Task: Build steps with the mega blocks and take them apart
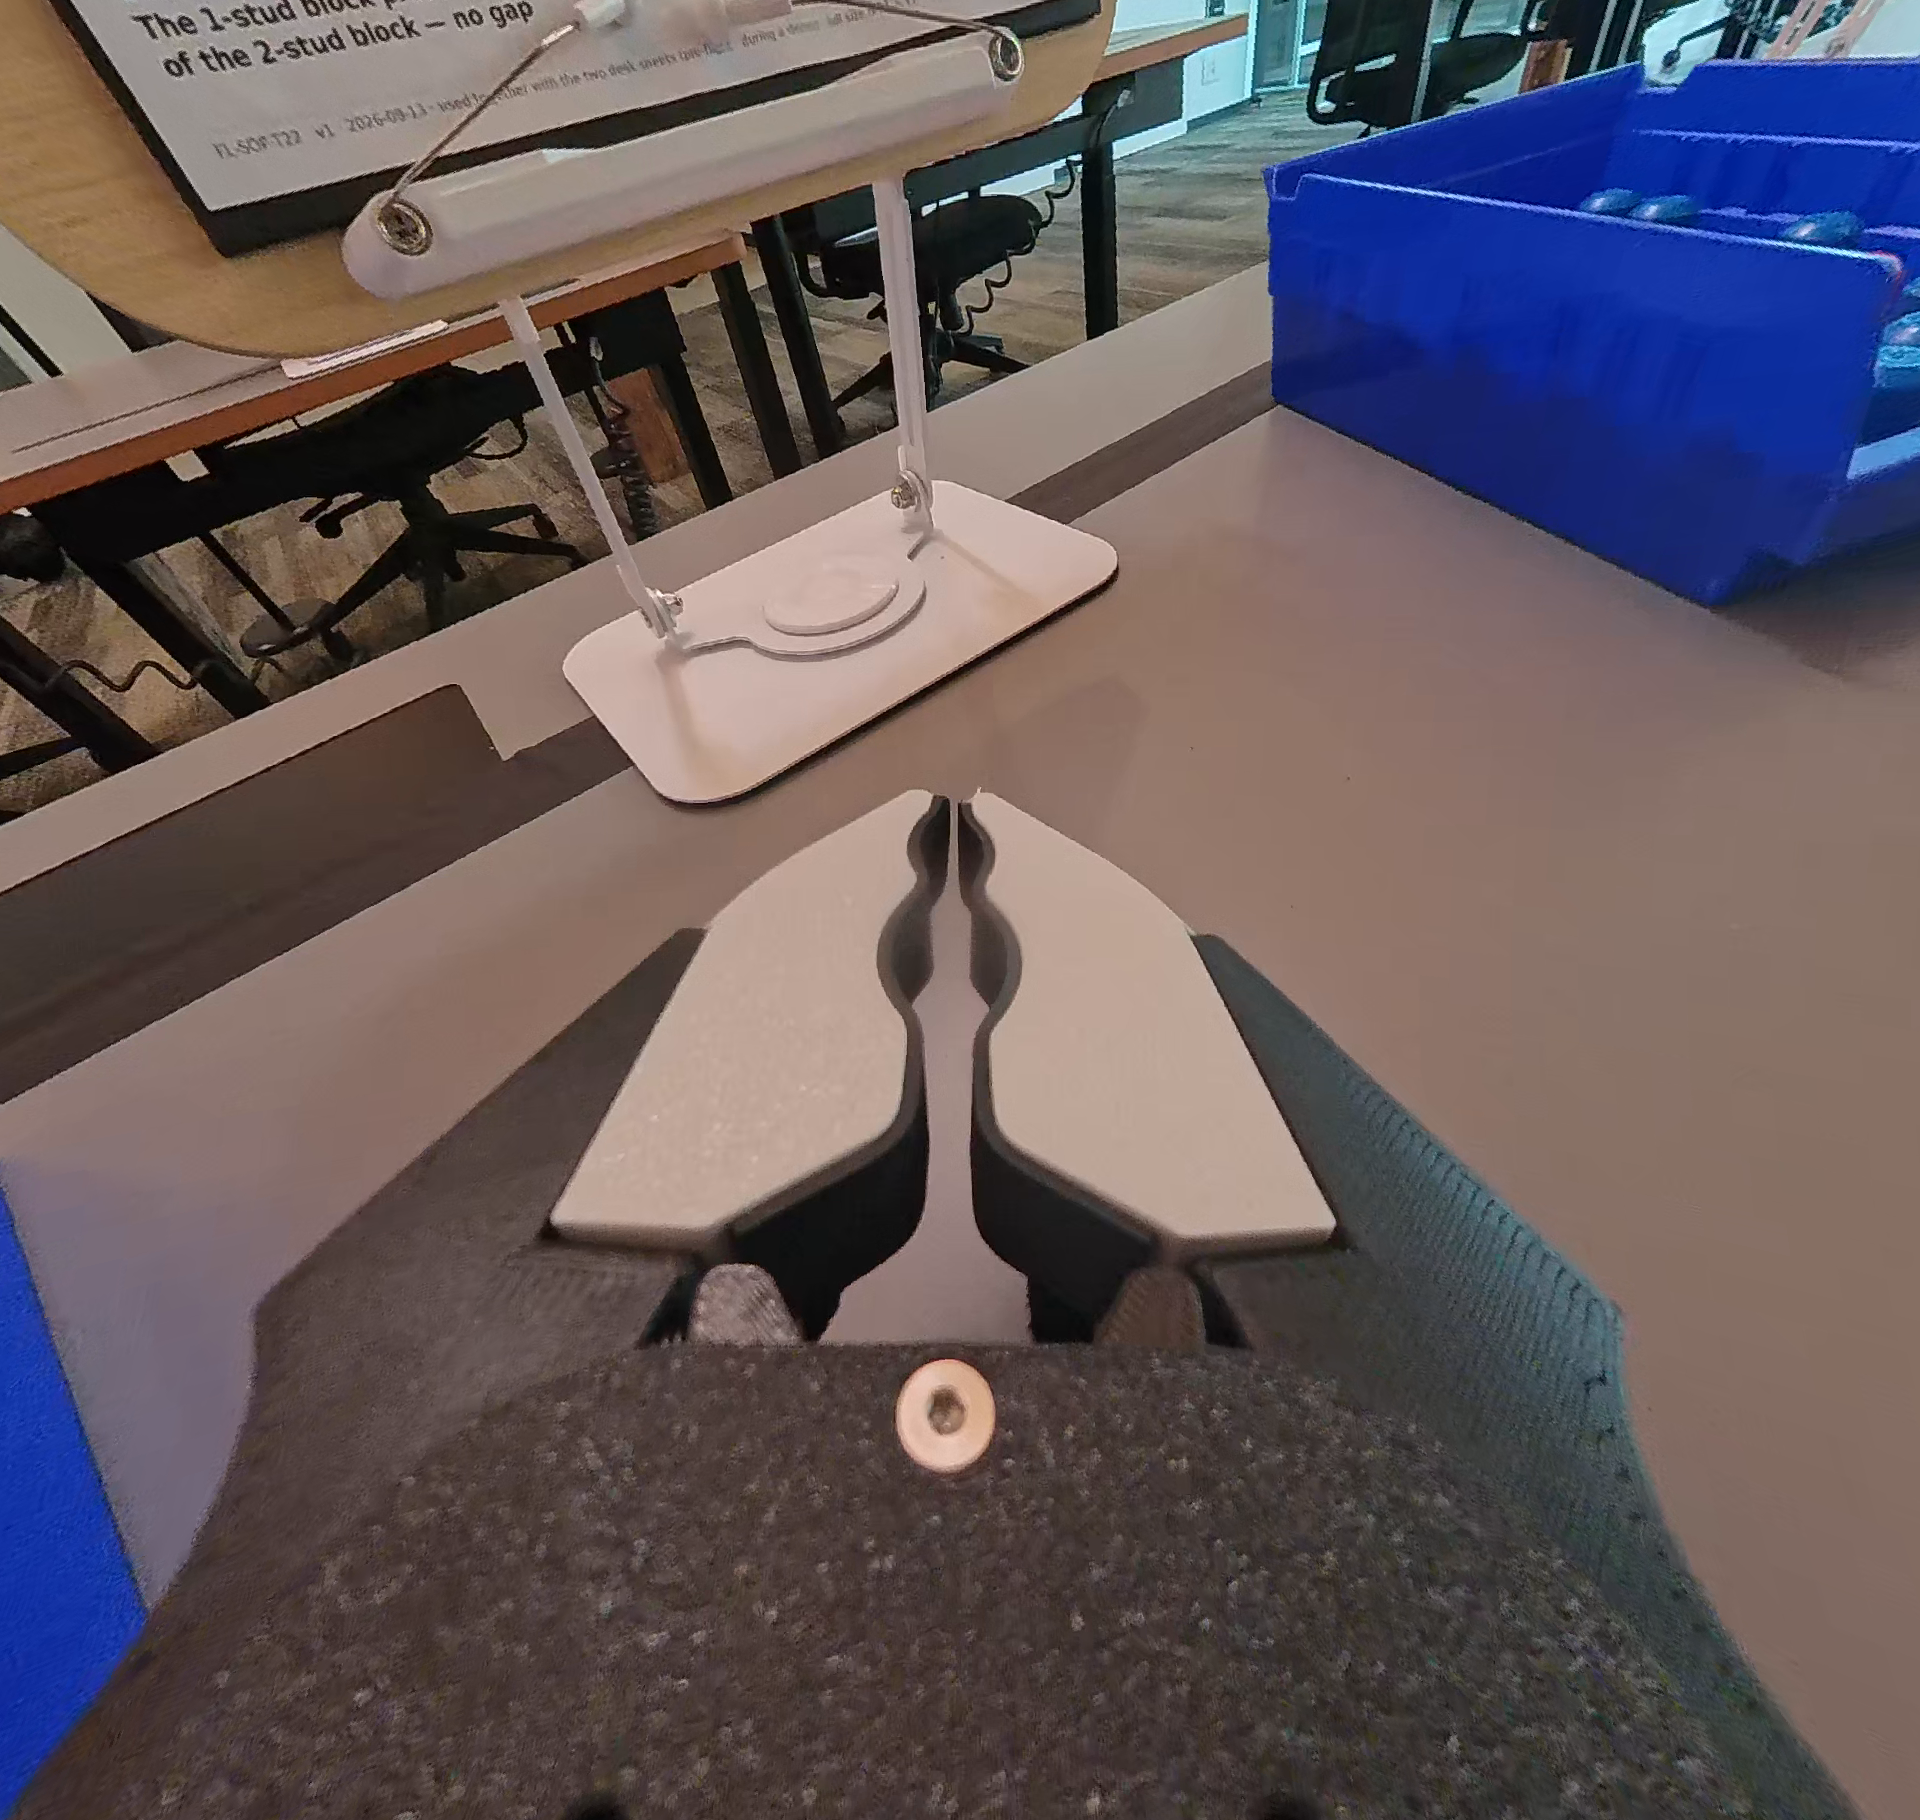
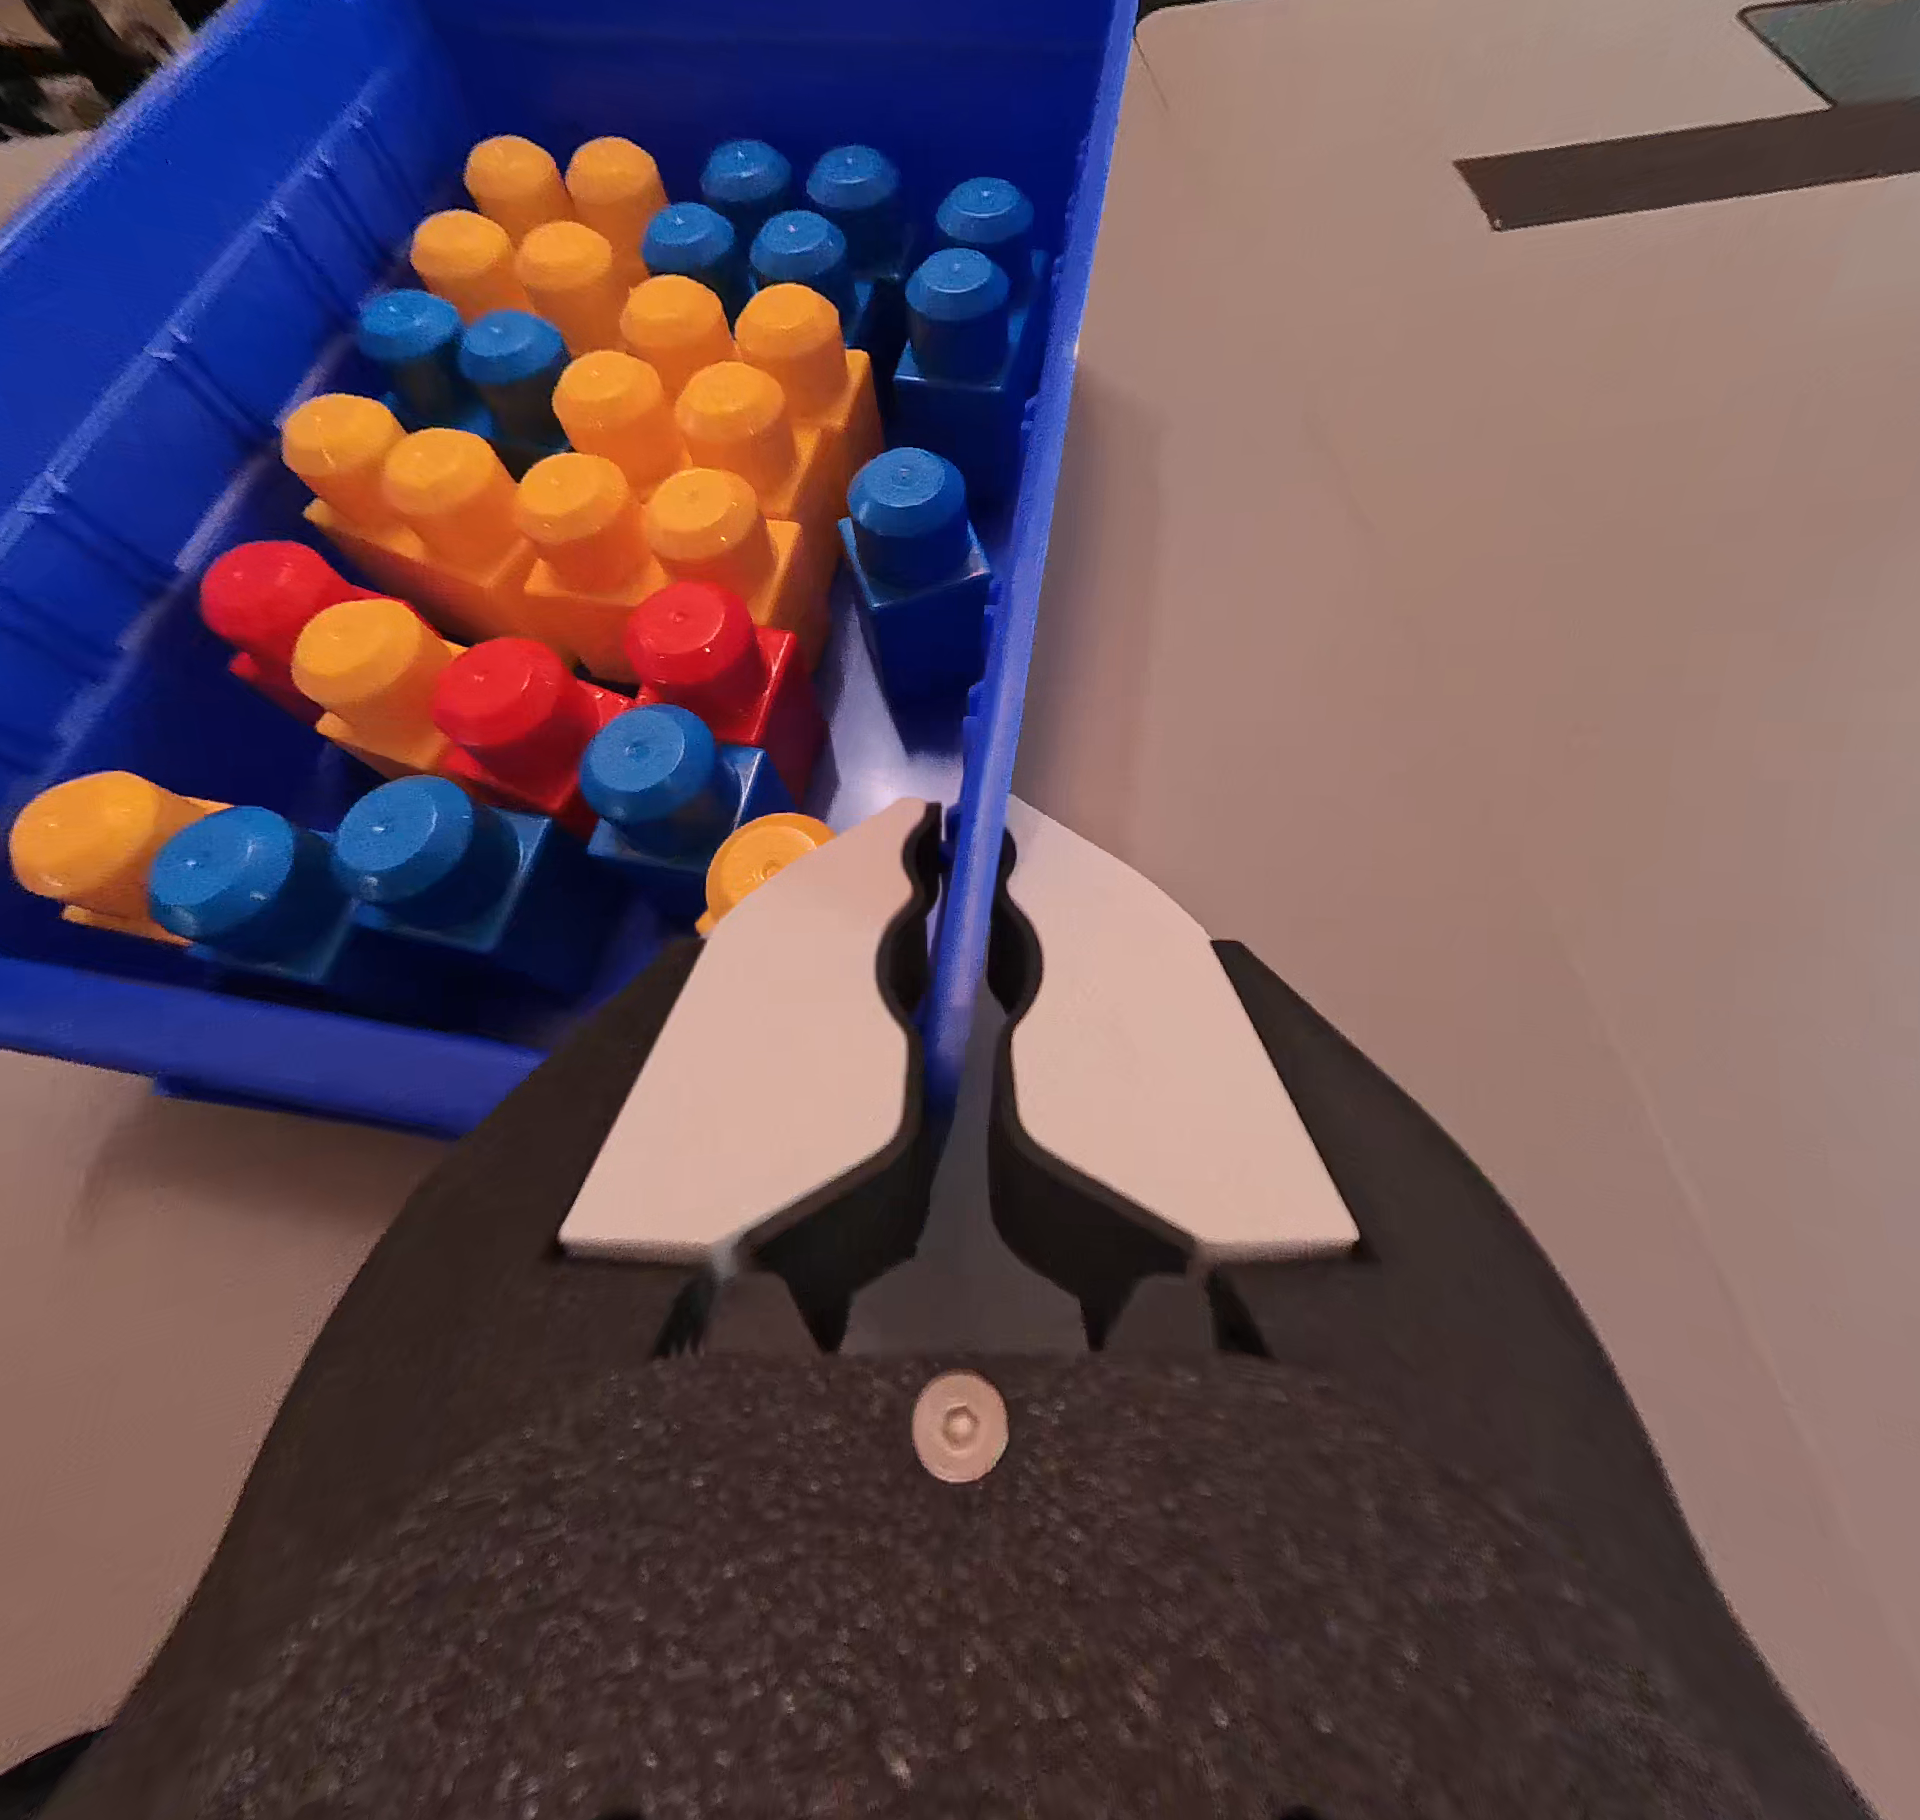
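Note:
My right gripper (image 2: 968,820) is shut on the right side wall of the blue bin (image 2: 1049,482), one finger inside the bin and one outside. The bin holds several mega blocks: orange ones (image 2: 613,482), blue ones (image 2: 914,544) and red ones (image 2: 717,658), studs up. An orange stud (image 2: 764,861) lies just left of my left fingertip. My left gripper (image 1: 956,802) is shut with nothing between its pads, over the bare grey table (image 1: 1351,887). The same blue bin (image 1: 1579,336) shows at the right of the left wrist view.
A white stand (image 1: 842,627) carrying a wooden board with an instruction sheet (image 1: 520,35) stands on the table just ahead of my left gripper. Office chairs and desks are beyond the table's far edge. A dark strip (image 2: 1662,170) marks the table to the right of the bin.

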Available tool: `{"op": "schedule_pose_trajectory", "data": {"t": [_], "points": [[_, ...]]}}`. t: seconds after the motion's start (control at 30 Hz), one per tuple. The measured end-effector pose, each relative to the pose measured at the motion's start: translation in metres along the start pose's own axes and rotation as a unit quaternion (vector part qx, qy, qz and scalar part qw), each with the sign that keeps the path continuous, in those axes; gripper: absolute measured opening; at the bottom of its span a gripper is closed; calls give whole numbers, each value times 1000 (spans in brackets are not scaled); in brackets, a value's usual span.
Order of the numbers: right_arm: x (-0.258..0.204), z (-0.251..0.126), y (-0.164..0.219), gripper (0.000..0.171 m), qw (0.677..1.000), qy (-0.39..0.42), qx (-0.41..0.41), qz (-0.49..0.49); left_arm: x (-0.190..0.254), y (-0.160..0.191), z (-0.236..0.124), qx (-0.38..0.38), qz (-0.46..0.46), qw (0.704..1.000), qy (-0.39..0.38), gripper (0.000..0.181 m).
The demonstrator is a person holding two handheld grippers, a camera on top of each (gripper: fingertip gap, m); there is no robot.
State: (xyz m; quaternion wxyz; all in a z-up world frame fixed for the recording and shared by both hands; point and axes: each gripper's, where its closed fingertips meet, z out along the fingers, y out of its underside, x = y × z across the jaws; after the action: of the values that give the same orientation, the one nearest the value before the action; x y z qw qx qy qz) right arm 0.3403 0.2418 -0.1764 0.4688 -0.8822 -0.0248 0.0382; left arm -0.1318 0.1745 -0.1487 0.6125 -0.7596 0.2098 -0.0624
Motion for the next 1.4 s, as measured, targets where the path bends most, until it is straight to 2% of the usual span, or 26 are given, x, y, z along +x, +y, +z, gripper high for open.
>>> {"op": "schedule_pose_trajectory", "data": {"t": [0.3, 0.7, 1.4], "points": [[-21, -10, 7, 6, 1000, -4, -1, -13, 2, 0, 0, -1, 3, 1000, 4, 1], [-125, -43, 35, 5, 995, -71, -7, -69, 4, 0, 0, -2, 6, 1000, 6, 1], [-148, -61, 47, 6, 993, -93, 1, -70, 7, 2, 1, -7, 9, 1000, 9, 1]]}}
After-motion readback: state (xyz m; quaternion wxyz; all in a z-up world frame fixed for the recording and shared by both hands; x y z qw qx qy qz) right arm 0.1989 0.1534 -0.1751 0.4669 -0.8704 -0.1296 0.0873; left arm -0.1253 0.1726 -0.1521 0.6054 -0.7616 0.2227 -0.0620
